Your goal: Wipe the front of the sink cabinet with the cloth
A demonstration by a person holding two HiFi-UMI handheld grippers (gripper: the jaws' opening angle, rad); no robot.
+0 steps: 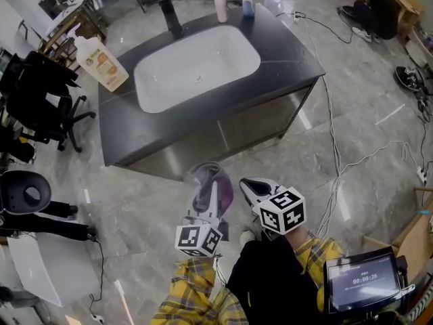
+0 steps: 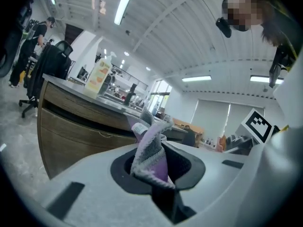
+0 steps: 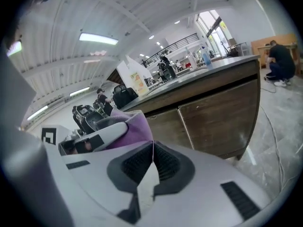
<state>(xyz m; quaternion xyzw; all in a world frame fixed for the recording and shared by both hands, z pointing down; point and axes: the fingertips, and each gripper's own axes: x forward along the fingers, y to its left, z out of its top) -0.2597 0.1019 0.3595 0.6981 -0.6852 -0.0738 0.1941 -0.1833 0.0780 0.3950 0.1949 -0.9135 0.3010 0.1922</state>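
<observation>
You are clamping the fingers of your left gripper point(image 2: 158, 167) on a crumpled purple-grey cloth point(image 2: 150, 150), aiming it at the brown wooden cabinet front point(image 3: 218, 117) for wiping; the fingers of your right gripper point(image 3: 151, 162) are resting together, empty.

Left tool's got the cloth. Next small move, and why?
Probably ease the left tool forward until the cloth meets the cabinet front. The cloth is clamped in its jaws, but the front stands apart from it. The right tool is shut and empty.
</observation>
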